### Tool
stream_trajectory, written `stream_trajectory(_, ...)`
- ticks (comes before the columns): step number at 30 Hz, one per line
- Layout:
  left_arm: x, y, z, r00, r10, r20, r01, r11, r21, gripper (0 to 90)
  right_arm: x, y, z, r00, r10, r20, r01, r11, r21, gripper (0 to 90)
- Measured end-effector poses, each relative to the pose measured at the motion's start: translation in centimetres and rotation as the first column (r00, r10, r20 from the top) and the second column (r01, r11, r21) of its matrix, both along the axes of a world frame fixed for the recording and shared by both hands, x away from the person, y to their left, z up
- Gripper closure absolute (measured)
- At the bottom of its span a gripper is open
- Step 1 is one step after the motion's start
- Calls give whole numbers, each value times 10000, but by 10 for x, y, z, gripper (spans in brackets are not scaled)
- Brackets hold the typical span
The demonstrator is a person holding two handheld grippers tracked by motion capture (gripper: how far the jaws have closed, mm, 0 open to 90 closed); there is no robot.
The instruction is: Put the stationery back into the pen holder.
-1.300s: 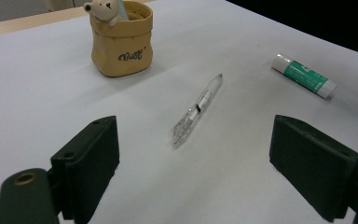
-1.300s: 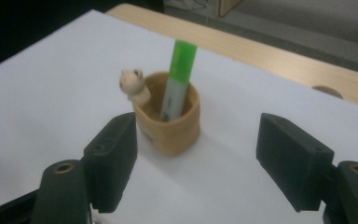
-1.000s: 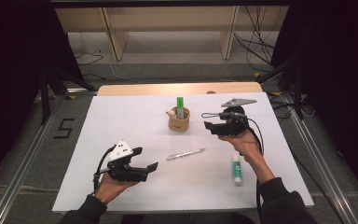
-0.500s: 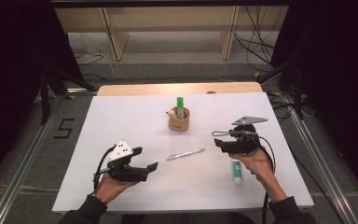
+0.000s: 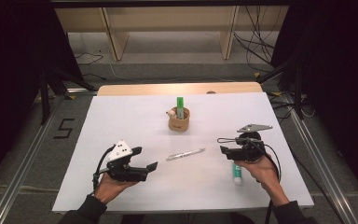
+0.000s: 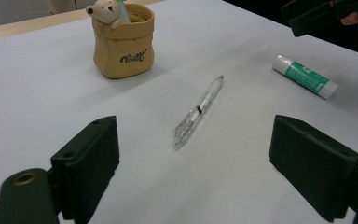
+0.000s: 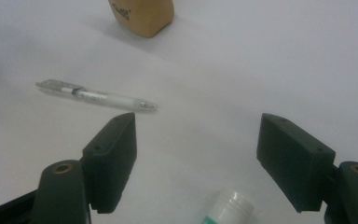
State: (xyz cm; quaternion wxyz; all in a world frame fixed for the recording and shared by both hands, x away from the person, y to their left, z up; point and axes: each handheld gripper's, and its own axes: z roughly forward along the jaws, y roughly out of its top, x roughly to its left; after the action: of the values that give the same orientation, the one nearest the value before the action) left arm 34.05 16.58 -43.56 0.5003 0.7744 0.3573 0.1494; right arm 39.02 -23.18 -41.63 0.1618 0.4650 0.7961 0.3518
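It looked like a lab set up for recording. The worktop [image 5: 121,116] wore a plain white sheet and stood between dark curtains [image 5: 14,56], with metal rails [image 5: 23,163] on the floor, a taped mark [image 5: 64,128], and loose cables [image 5: 256,42] behind.

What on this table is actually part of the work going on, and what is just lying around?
Part of the work:
- right gripper, open, above the glue stick
- left gripper, open, pointed at the clear pen
- tan pouch holder, already holding a green stick

Just there:
- white table cover
- wooden shelf legs behind the table
- floor cables
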Motion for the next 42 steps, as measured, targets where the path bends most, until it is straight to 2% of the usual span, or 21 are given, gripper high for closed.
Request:
stream_trajectory(21,-1,1,1,10000,0,25,0,10000,18,152,-8,-12,-18,9956,-404,-849,368,9984,-436,235)
stream_trajectory(31,-1,1,0,10000,-15,10,15,10000,63,152,-9,-15,-26,9893,-663,-1303,588,9964,-604,269)
stream_trajectory(42,-1,1,0,10000,-19,-1,19,10000,56,152,-10,-13,-38,9841,-996,-1468,873,9923,-877,315)
